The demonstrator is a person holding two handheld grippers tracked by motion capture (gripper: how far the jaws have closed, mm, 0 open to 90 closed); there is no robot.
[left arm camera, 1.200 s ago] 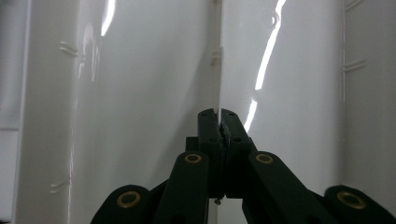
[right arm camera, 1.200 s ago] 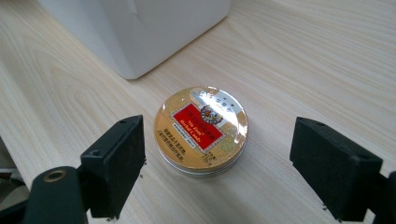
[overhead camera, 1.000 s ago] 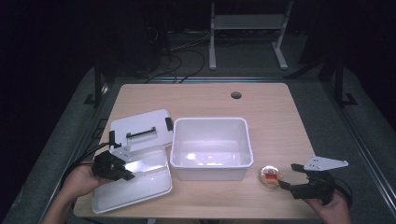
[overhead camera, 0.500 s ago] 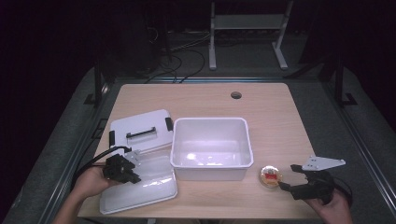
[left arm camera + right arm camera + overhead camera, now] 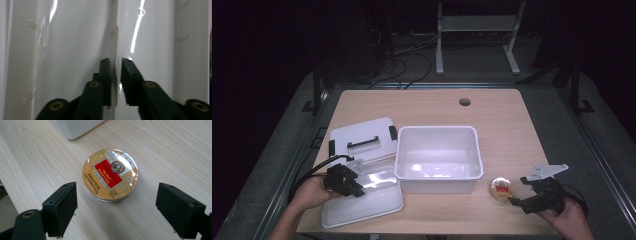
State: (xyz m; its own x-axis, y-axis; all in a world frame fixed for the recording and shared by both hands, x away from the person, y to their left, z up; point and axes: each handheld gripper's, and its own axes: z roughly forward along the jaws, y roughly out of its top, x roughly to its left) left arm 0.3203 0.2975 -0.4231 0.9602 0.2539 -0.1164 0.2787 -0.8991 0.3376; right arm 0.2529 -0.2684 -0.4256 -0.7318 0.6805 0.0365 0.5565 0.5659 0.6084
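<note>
A flat white lid (image 5: 372, 200) lies at the table's front left, against the white tub (image 5: 438, 184). My left gripper (image 5: 358, 189) is at the lid's left end. In the left gripper view its jaws (image 5: 116, 61) straddle the lid's thin raised rim (image 5: 114, 37). They have just been opening, and a slim gap shows beside the rim. A round gold tin (image 5: 502, 188) with a red label sits right of the tub. My right gripper (image 5: 515, 200) stands open just behind it, with the tin (image 5: 110, 175) ahead of its wide-set jaws (image 5: 116, 187) and untouched.
A second white lid (image 5: 362, 136) with a black handle lies behind the flat one, left of the tub. The tub is empty. A cable hole (image 5: 465, 102) sits near the table's far edge. Bare wood stretches behind and to the right of the tub.
My left gripper and the flat lid have shifted a little toward the tub and the front edge. The right gripper and the tin have stayed put.
</note>
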